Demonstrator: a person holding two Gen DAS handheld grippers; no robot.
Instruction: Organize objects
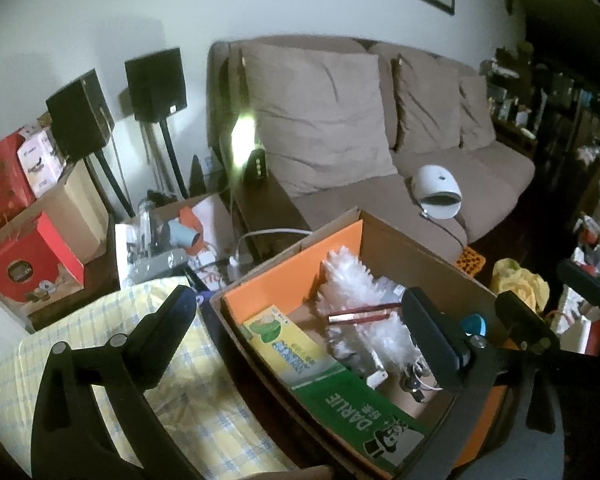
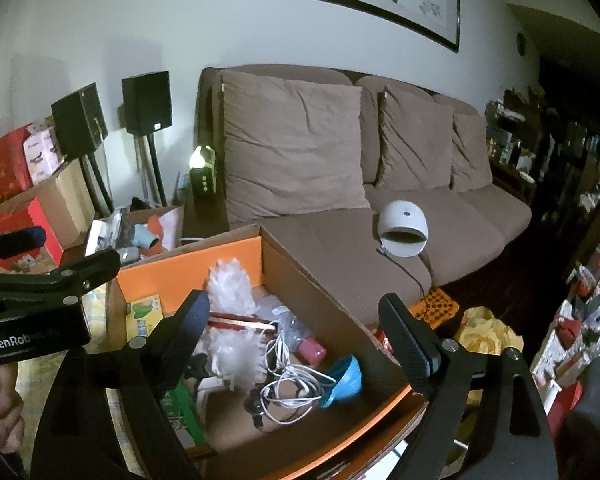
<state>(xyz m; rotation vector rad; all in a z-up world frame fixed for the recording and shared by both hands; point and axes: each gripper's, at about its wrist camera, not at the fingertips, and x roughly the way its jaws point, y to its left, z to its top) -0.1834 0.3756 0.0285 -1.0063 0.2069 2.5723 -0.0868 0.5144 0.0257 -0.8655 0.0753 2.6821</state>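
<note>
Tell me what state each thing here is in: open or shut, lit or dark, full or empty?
Cardboard box: open at the top, partly filled with odds and ends.
White cable: tangled, loose in the box.
Blue funnel: lying on its side in the box.
Small lamp: lit, beside the sofa.
Left gripper: fingers open, holding nothing.
Right gripper: fingers open, holding nothing, above the box.

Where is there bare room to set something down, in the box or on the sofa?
In the cardboard box, bare floor shows only at the near edge, below the white cable and blue funnel; the rest is crowded. The sofa seat is bare between the box and the white dome device.
</note>
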